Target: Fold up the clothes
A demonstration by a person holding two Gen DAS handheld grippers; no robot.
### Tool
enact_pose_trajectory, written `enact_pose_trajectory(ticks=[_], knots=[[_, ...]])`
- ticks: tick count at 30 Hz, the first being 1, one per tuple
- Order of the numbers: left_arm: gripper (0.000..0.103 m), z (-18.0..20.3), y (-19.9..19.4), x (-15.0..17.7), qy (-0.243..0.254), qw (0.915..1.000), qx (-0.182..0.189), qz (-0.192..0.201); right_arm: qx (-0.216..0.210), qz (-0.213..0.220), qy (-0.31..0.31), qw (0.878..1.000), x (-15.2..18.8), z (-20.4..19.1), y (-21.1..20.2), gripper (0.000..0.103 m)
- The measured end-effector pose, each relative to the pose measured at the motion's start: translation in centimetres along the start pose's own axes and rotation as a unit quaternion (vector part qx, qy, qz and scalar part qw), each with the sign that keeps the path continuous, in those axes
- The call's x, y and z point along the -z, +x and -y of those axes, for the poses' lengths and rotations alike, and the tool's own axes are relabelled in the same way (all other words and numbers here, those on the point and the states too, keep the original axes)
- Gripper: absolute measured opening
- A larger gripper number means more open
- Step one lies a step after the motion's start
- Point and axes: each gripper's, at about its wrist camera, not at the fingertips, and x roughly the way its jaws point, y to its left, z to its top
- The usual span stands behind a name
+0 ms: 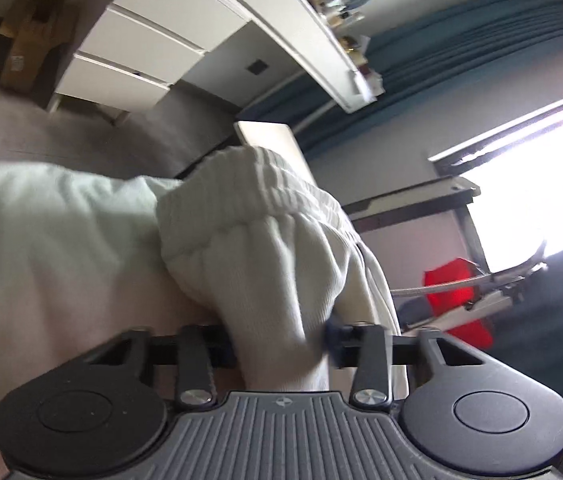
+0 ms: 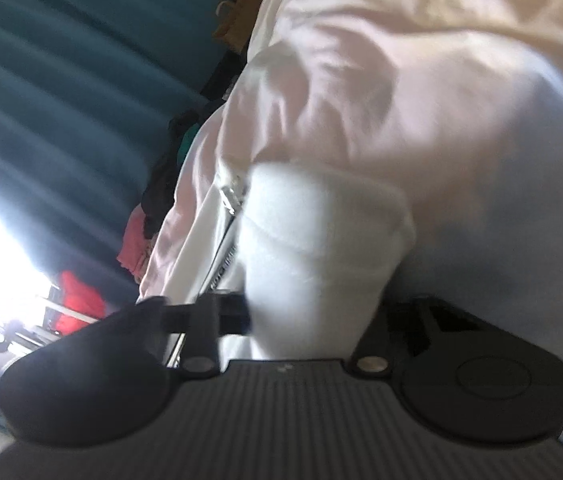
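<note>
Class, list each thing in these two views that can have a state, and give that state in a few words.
left gripper: jaws shut on the white garment
white garment: bunched, lifted, ribbed cuff showing
right gripper: jaws shut on the white garment
zipper: partly visible; open or shut unclear
drawers: shut
teal curtain: drawn

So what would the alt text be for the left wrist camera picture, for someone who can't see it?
The left hand-held gripper is shut on a bunch of white ribbed garment, its elastic band bunched above the fingers. Behind, tilted, are a white drawer unit, teal curtains and a bright window.
</note>
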Motion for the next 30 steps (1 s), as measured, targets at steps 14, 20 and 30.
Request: enact_pose_trajectory(ticks=[14,20,30], knots=[[0.014,-0.9,-15.0,-5.6,0.057,0.9977,0.035,-0.013,0.002,0.0,-0.016,1.0,-1.1,-1.8,-12.4,0.014],[0.015,-5.9,-22.4,-7.5,0.081,0.9949,0.014,-0.058,0.004,-0.024,-0.007,1.0,0.1,1.8,-18.7,0.014],[0.033,-13.8,-24.0,-7.3,0.098,0.9844,0.002,-0.146,0.046,-0.051,0.07,0.995,1.8,8.3,-18.7,0.014]])
